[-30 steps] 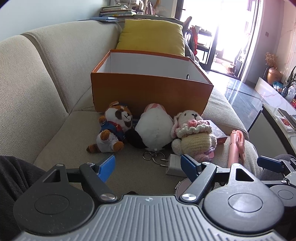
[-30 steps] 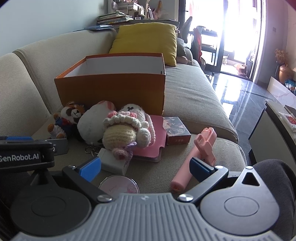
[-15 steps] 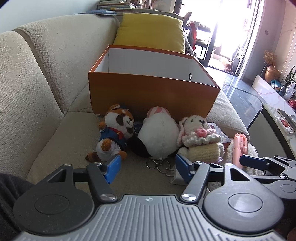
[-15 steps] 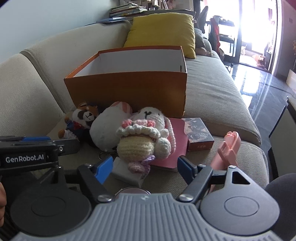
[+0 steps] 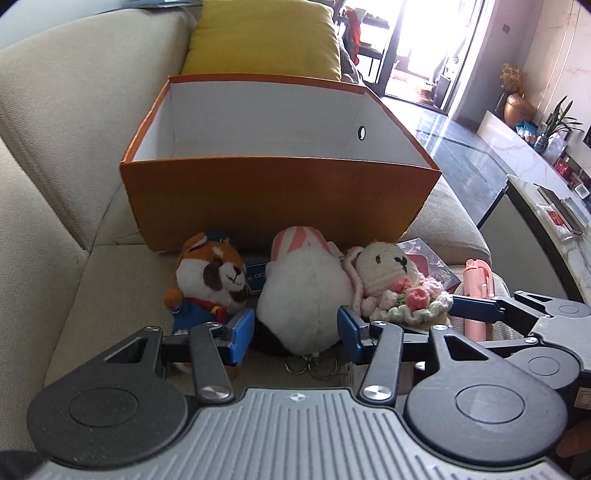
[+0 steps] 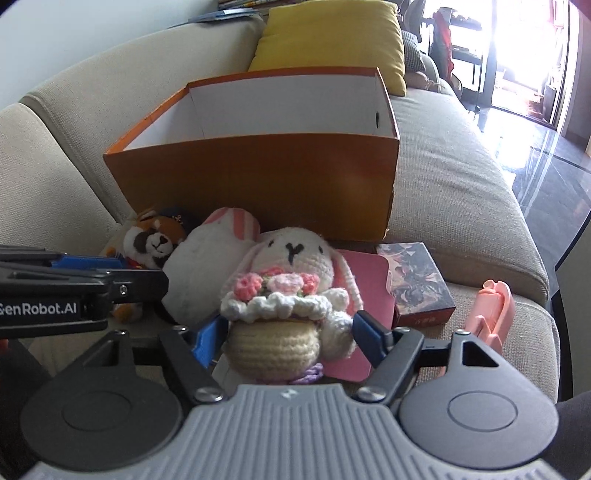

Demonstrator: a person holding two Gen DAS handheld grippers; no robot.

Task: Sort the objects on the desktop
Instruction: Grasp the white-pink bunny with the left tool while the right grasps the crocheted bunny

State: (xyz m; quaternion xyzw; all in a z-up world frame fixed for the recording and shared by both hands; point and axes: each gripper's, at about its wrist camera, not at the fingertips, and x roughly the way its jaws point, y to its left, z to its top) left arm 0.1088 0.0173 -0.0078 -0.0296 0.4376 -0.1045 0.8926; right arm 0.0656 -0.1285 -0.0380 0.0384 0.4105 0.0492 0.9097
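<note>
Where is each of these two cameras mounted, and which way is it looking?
Left wrist view: on the left gripper, aimed down at the white plush; blue fingers closing, right gripper alongside.
Right wrist view: on the right gripper, facing the crocheted bunny between its fingers; left gripper at the left edge.
Shared: orange box, plush fox, pink tool.

A beige sofa (image 6: 461, 177) carries a yellow cushion (image 6: 332, 33); bright daylight floods through glass doors (image 5: 413, 48) onto a glossy dark floor (image 5: 465, 147).

Home living room: sofa (image 5: 55, 155), yellow cushion (image 5: 262, 37).
</note>
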